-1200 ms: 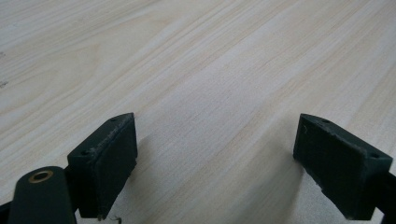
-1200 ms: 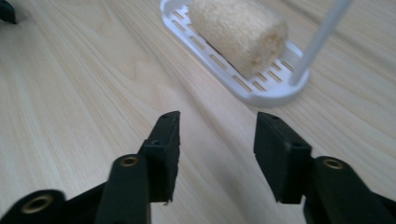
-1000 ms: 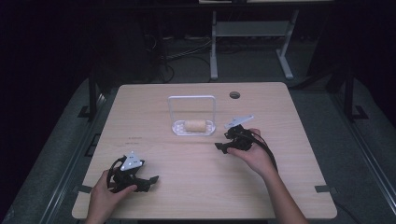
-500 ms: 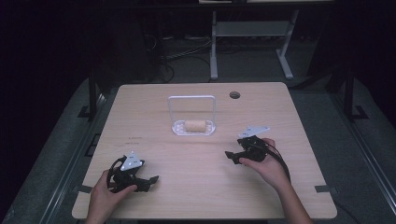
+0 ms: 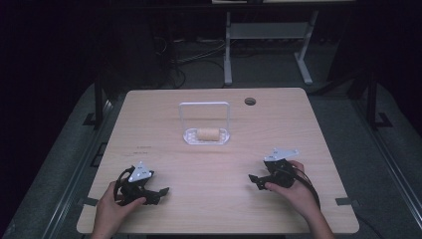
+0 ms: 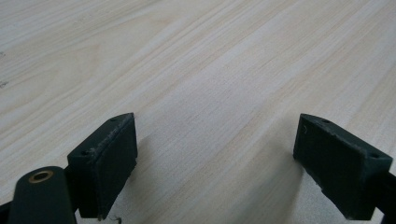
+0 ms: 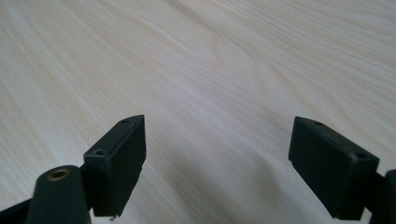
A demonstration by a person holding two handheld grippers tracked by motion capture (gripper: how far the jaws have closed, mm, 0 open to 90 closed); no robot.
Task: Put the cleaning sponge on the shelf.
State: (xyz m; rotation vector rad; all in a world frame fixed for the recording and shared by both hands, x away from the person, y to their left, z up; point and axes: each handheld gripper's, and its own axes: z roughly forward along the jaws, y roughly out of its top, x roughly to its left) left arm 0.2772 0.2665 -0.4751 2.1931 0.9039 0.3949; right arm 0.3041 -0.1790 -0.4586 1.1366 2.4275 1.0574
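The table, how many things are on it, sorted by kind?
Tools, black, each held in a hand: 2, the left tool and the right tool
Clear containers with the lid up: 1, the clear container
Tan rolls lying inside it: 1, the tan roll
Total: 4

A pale wooden tabletop (image 5: 149, 129) stands on grey floor (image 5: 393, 164) in a dark room; a white frame (image 5: 263, 35) and cables (image 5: 194, 55) lie beyond.

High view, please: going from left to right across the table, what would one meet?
Left gripper → clear container holding a tan roll → round hole in the tabletop → right gripper.
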